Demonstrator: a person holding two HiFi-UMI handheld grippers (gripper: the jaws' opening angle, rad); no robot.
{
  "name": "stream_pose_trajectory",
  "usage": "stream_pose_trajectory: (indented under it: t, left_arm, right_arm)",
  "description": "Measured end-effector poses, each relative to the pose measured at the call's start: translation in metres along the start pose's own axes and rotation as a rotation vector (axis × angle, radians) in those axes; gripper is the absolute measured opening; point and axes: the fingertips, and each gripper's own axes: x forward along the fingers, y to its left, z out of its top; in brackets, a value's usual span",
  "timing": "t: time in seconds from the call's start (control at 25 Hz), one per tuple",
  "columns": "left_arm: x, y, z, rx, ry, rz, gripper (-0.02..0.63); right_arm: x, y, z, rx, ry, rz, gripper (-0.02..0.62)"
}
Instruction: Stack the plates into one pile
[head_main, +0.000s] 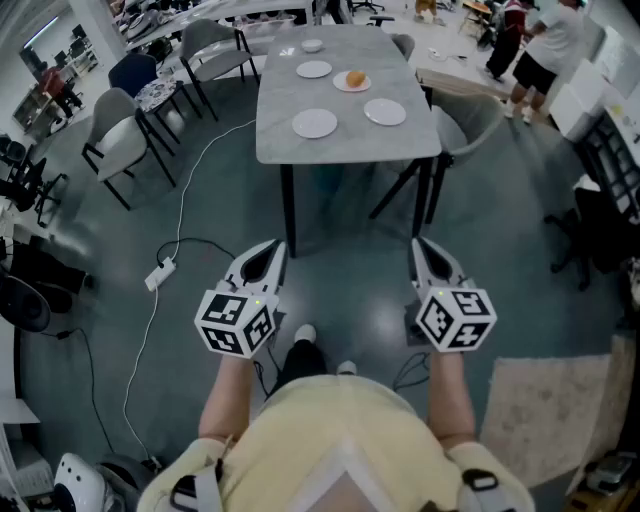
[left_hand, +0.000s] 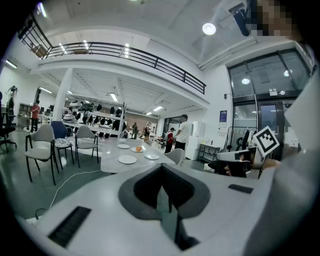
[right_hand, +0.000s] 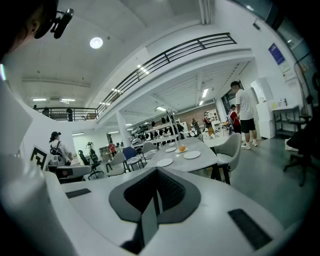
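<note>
Several white plates lie apart on the grey table (head_main: 350, 145) ahead: one near left (head_main: 315, 123), one near right (head_main: 385, 112), one far left (head_main: 314, 69), and one (head_main: 351, 81) carrying an orange item. Behind them sits a small white bowl (head_main: 312, 45). My left gripper (head_main: 276, 246) and right gripper (head_main: 419, 244) hang side by side over the floor, well short of the table, both shut and empty. The left gripper view has its closed jaws (left_hand: 165, 192) below the distant plates (left_hand: 127, 159). From the right gripper (right_hand: 152, 200) the plates (right_hand: 164, 162) also look far off.
Grey chairs (head_main: 120, 130) stand left of the table and one (head_main: 470, 125) at its right. A white power strip (head_main: 160, 273) with cables lies on the floor at left. A person (head_main: 540, 45) stands at the far right; a rug (head_main: 545, 410) lies at lower right.
</note>
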Motion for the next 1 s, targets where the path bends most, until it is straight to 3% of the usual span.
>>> stream_pose_trajectory:
  t: [0.36,0.56,0.76,1.0]
  left_arm:
    - [0.004,-0.012,0.003,-0.051,-0.02,0.024,0.002]
    - [0.004,-0.005,-0.004,-0.095,-0.01,0.064,0.003]
    - [0.02,0.002,-0.007,-0.09,-0.002,0.05,0.003]
    - [0.063,0.033,-0.014,-0.111,0.042,0.031,0.003]
  right_arm:
    - [-0.001,-0.005,-0.002,-0.048,0.013,-0.016,0.004]
    - [0.0,-0.014,-0.011,0.051,0.008,-0.012,0.005]
    - [0.017,-0.015,-0.021,0.094,0.024,0.011,0.005]
    - [0.054,-0.018,-0.014,0.236,-0.014,0.071,0.006]
